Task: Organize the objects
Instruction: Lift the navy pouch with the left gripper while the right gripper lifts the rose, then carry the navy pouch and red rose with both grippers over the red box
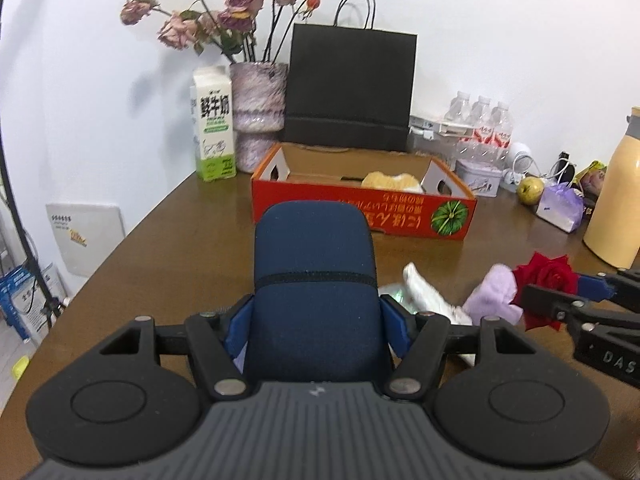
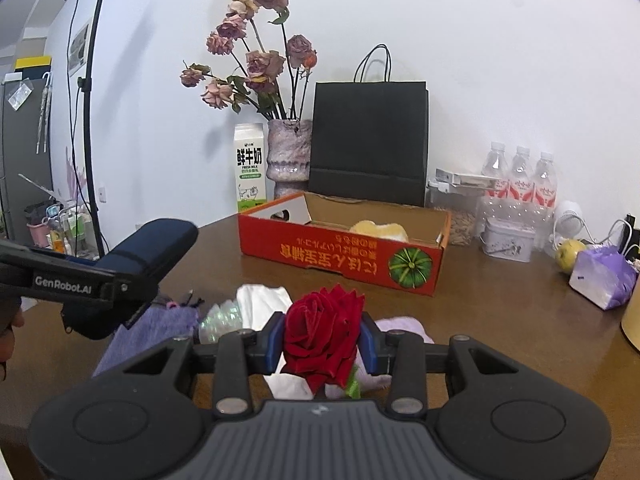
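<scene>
My left gripper (image 1: 316, 320) is shut on a dark blue zip case (image 1: 316, 280) and holds it above the brown table; it also shows in the right wrist view (image 2: 136, 268). My right gripper (image 2: 324, 340) is shut on a red rose (image 2: 324, 332), seen at the right in the left wrist view (image 1: 546, 284). Below lie a white cloth (image 2: 262, 300), a lilac cloth (image 1: 494, 294), a purple fuzzy cloth (image 2: 148, 332) and a shiny wrapper (image 2: 220, 320). The open red cardboard box (image 1: 360, 208) holds a yellow-white item (image 1: 394, 182).
At the back stand a milk carton (image 1: 214, 128), a vase of dried roses (image 1: 258, 116), a black paper bag (image 1: 350, 88), water bottles (image 1: 484, 124) and a tin (image 1: 478, 178). An apple (image 1: 530, 190), purple pack (image 1: 560, 206) and cream flask (image 1: 618, 196) crowd the right. The table edge runs left.
</scene>
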Available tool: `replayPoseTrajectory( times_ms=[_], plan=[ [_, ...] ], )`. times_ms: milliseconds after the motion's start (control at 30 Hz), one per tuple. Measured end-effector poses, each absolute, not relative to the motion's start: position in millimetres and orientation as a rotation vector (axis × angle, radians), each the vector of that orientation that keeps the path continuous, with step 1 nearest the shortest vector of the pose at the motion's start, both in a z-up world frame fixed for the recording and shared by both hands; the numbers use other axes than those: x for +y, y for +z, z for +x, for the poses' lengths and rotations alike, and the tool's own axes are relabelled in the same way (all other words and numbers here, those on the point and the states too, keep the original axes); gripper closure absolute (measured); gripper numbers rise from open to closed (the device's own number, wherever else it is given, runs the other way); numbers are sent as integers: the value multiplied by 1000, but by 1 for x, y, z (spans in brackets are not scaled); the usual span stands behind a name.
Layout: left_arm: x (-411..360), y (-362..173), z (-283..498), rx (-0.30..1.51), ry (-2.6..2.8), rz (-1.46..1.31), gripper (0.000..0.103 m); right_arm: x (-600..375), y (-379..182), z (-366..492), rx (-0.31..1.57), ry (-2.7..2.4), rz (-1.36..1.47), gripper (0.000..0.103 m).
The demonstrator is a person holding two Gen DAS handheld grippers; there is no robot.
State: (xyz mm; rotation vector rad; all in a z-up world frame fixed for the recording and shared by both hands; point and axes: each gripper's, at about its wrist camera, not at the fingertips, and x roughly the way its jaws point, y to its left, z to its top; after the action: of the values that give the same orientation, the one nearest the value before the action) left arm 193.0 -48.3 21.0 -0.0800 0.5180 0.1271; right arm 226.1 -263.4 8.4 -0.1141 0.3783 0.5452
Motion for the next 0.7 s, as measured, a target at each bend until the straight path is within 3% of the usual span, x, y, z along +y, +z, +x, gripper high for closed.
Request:
replayPoseTrajectory(
  times_ms=[700],
  plan=[
    [-39, 49, 274, 486, 65, -67, 36, -218, 37, 298, 364, 539, -88, 66]
  ],
)
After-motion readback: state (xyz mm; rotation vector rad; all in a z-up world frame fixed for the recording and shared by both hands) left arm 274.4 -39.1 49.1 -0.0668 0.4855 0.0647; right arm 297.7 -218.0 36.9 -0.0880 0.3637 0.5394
